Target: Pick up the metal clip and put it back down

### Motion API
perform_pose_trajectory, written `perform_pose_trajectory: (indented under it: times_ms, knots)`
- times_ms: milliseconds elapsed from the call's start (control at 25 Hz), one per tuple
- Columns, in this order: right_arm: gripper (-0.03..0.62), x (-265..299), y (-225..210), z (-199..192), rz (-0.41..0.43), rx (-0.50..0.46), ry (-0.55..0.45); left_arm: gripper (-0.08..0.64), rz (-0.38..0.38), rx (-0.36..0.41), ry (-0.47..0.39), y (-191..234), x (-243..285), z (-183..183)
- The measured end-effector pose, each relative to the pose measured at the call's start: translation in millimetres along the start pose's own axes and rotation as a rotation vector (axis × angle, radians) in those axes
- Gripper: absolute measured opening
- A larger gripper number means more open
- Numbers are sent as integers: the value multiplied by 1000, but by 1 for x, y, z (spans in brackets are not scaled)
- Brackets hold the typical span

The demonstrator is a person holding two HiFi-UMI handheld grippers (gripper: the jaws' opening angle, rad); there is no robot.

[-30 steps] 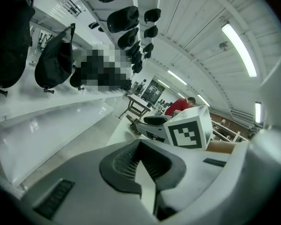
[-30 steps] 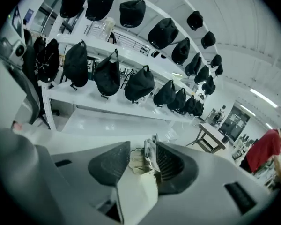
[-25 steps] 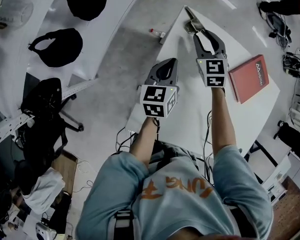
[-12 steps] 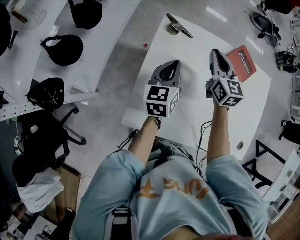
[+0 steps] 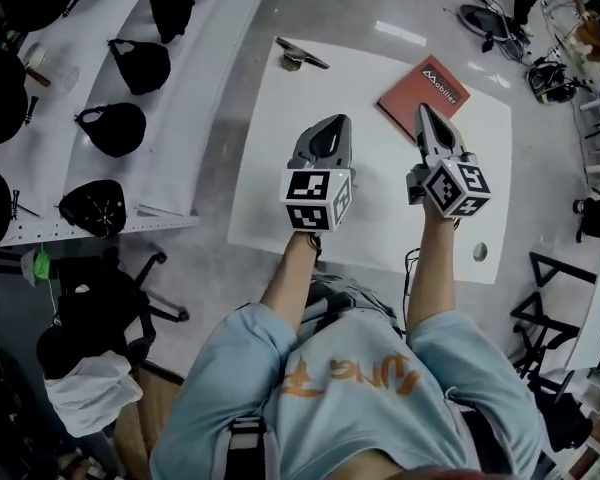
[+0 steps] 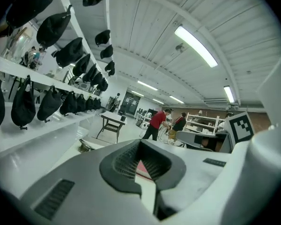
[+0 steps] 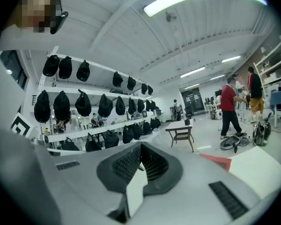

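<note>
Metal clip (image 5: 301,56) lies well beyond both grippers (image 5: 335,121) (image 5: 423,111).

Your bench (image 5: 380,208) is bare toward twelve o'clock; the red book (image 5: 423,96) blocks one, the metal clip (image 5: 300,56) eleven, and the shelf (image 5: 185,98) of black bags (image 5: 115,128) walls off nine.

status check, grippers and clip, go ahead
Left hand-held gripper shut, empty; right hand-held gripper shut, empty. Metal clip lying at table far edge, untouched. Nothing in the way.
</note>
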State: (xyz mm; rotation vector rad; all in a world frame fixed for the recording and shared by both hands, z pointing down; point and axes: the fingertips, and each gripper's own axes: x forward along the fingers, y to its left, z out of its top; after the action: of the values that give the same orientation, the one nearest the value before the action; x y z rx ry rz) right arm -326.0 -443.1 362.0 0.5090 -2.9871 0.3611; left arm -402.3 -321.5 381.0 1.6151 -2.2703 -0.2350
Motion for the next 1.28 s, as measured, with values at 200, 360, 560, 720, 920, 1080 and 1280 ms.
perform_pose_trajectory:
  times_ms: [200,360,560,720,920,1080,1280]
  knots:
    - [28,-72,-21,22,-66,19,-60,9,-51,70,-28,-64,-12,6]
    - [29,-126,-19,43,-96,-10,-100,9,-72,109,-56,-108,-30,15]
    - [29,-183,-23,52,-170,-78,-113,9,-96,161,-104,-159,-62,21]
    - [29,-223,-22,57,-186,-150,-124,9,-86,214,-129,-187,-83,20]
    - [29,-256,-25,57,-202,-191,-122,9,-63,258,-145,-210,-99,17]
    - [29,-277,-27,63,-179,-202,-147,9,-86,280,-120,-238,-103,5]
    - [29,-300,-35,65,-189,-208,-160,9,-121,319,-112,-270,-105,-6]
